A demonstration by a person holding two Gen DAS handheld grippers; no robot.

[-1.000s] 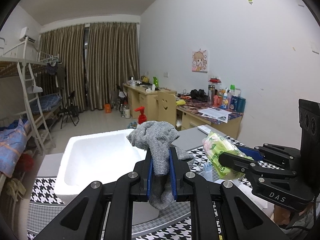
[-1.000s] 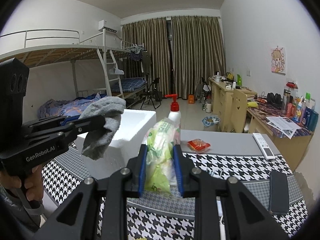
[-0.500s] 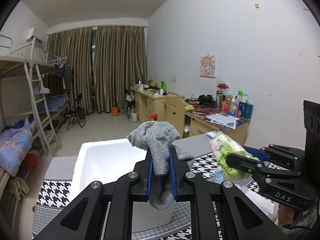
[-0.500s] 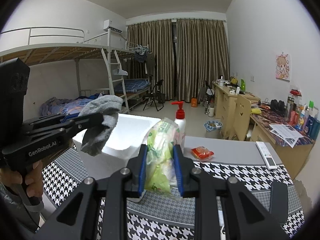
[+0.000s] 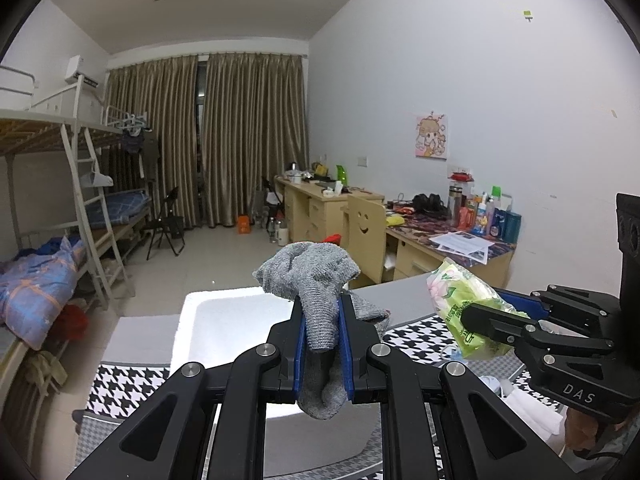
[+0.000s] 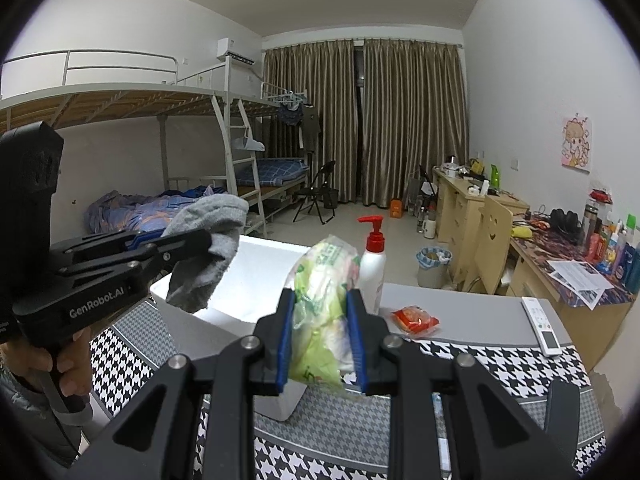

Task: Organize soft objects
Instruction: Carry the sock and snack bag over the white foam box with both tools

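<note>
Grey sock (image 5: pixel 320 300) sits pinched between the blue pads of our left gripper (image 5: pixel 322 342), its bunched top bulging above the fingers and its toe end drooping below them; from the right wrist view the same sock (image 6: pixel 208 248) hangs in the air over the near corner of the white foam box (image 6: pixel 256 276). Our right gripper (image 6: pixel 322 336) is clamped on a soft green plastic packet (image 6: pixel 322 316), which stands upright between its pads and pokes out above and below them. In the left wrist view that packet (image 5: pixel 460 304) is carried just to the right of the sock, above the houndstooth cloth (image 5: pixel 120 384) that covers the table. The box stands open on this cloth, its pale inside (image 5: pixel 228 332) showing beneath the sock. Behind the packet a white pump bottle with a red top (image 6: pixel 372 264) stands on the grey tabletop, a small red wrapped snack (image 6: pixel 414 320) lies just beside it, and a white remote control (image 6: pixel 542 326) lies well to the right. A hand (image 6: pixel 70 364) grips the handle of the left gripper at the lower left.
</note>
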